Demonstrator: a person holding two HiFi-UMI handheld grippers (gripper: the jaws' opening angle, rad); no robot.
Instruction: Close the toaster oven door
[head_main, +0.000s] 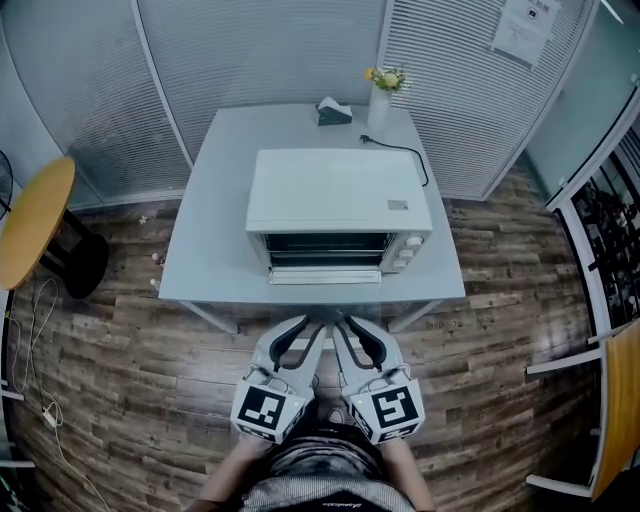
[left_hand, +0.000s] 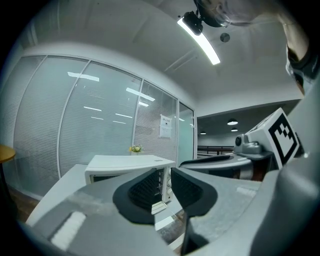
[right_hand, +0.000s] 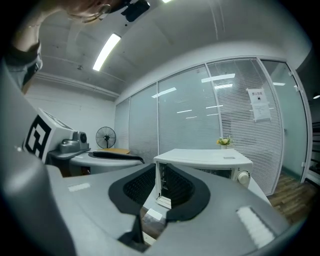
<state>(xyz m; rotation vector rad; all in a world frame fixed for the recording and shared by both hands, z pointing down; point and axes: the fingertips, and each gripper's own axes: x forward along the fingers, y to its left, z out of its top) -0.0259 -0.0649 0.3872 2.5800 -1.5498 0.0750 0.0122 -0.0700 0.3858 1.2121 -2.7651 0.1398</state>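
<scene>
A white toaster oven (head_main: 338, 205) stands on a grey table (head_main: 215, 220), its front toward me. Its door (head_main: 325, 275) hangs open, folded down at the table's front edge, with the dark cavity showing above it. My left gripper (head_main: 300, 325) and right gripper (head_main: 345, 322) are side by side just short of the table edge, pointing at the door and apart from it. In the left gripper view the oven (left_hand: 127, 165) shows past the parted jaws of the gripper (left_hand: 165, 187). The right gripper (right_hand: 160, 187) also frames the oven (right_hand: 205, 160). Both are open with nothing between the pads.
A vase of flowers (head_main: 381, 100) and a small grey box (head_main: 333, 111) stand at the table's back, with a black power cord (head_main: 405, 155) behind the oven. A round wooden table (head_main: 35, 220) is at the left, with cables (head_main: 45, 400) on the floor below it. Glass partitions stand behind.
</scene>
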